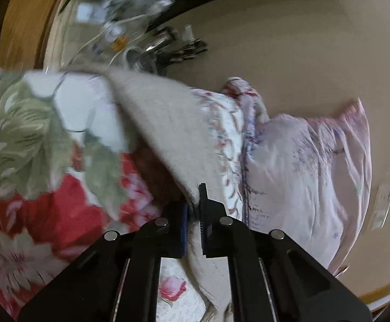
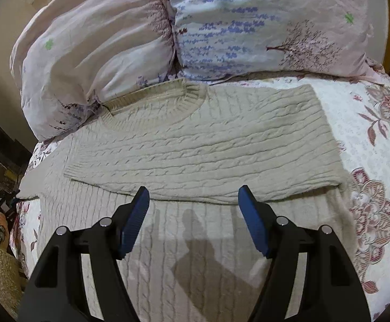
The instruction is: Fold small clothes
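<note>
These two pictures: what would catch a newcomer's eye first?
A beige cable-knit sweater lies across a flowered bed cover, its sleeve folded over the body, below two pale pillows. The right tool hovers open above it. The left tool is clamped on an edge of the knit, lifting it.

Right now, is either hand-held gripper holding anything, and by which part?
The left hand-held gripper is shut on the beige sweater's edge. The right hand-held gripper is open, holding nothing.
</note>
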Tool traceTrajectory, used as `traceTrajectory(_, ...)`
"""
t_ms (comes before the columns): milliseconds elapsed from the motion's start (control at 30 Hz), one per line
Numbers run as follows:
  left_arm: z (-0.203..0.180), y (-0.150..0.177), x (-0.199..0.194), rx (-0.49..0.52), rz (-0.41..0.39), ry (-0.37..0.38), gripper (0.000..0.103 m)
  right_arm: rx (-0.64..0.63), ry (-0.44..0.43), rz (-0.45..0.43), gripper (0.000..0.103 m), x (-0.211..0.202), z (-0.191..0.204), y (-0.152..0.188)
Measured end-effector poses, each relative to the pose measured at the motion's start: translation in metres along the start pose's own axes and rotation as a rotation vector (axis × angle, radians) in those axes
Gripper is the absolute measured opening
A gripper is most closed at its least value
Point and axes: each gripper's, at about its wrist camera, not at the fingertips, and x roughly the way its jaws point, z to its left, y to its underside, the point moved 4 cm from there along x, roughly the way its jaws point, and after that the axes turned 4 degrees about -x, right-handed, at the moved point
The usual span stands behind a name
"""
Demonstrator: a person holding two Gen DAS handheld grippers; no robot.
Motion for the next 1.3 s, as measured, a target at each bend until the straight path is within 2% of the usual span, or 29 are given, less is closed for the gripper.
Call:
traceTrajectory(67, -0.022, 0.011, -0.003, 0.079, -0.007, 0.012, 0.006, 0.007, 0.003, -0.013, 0.070, -0.004, -0.006, -0.002)
traceTrajectory(167, -0.069, 0.043, -0.003, 0.223, 0.022, 0.064, 0.006, 0.021, 0.000, -0.025, 0.070, -0.008, -0.014, -0.002)
traceTrajectory(267, -0.121, 0.098, 0.004, 0.411, 0.086, 0.121, 0.006, 0.028, 0.004, -0.030, 0.070, -0.010, -0.020, 0.000)
traceTrajectory(333, -0.155, 0.155, 0.014, 0.558, 0.168, 0.168, 0.006, 0.034, 0.006, -0.027, 0.070, -0.011, -0.023, 0.003)
traceTrajectory(367, -0.163, 0.171, 0.018, 0.595, 0.191, 0.178, 0.006, 0.036, 0.006, -0.025, 0.070, -0.011, -0.024, 0.004)
traceTrajectory(433, -0.184, 0.231, 0.032, 0.719, 0.282, 0.215, 0.006, 0.043, 0.007, -0.024, 0.070, -0.011, -0.027, 0.006)
traceTrajectory(533, -0.193, 0.296, 0.050, 0.831, 0.376, 0.236, 0.006, 0.049, 0.009, -0.022, 0.070, -0.013, -0.029, 0.008)
traceTrajectory(633, -0.188, 0.350, 0.069, 0.907, 0.449, 0.225, 0.006, 0.047, 0.012, -0.025, 0.071, -0.016, -0.030, 0.010)
traceTrajectory(800, -0.152, 0.413, 0.103, 1.004, 0.540, 0.111, 0.006, 0.035, 0.030, -0.038, 0.073, -0.021, -0.031, 0.009)
traceTrajectory(967, -0.125, 0.427, 0.112, 1.026, 0.619, 0.026, 0.008, -0.010, 0.036, -0.055, 0.073, -0.025, -0.022, 0.001)
traceTrajectory(1033, -0.122, 0.418, 0.105, 0.992, 0.661, 0.055, 0.021, -0.054, 0.031, -0.069, 0.073, -0.028, -0.011, -0.004)
traceTrajectory(1067, -0.121, 0.411, 0.099, 0.978, 0.666, 0.074, 0.033, -0.079, 0.025, -0.076, 0.073, -0.029, -0.004, -0.007)
traceTrajectory(1100, -0.119, 0.399, 0.089, 0.967, 0.651, 0.097, 0.039, -0.110, 0.015, -0.083, 0.073, -0.031, 0.004, -0.010)
traceTrajectory(1167, -0.118, 0.375, 0.075, 0.957, 0.599, 0.117, 0.039, -0.193, -0.007, -0.102, 0.073, -0.033, 0.028, -0.016)
traceTrajectory(1267, -0.108, 0.324, 0.068, 0.907, 0.500, 0.077, 0.039, -0.328, -0.056, -0.119, 0.068, -0.027, 0.073, -0.023)
traceTrajectory(1300, -0.102, 0.305, 0.070, 0.877, 0.465, 0.037, 0.039, -0.371, -0.081, -0.117, 0.066, -0.023, 0.089, -0.023)
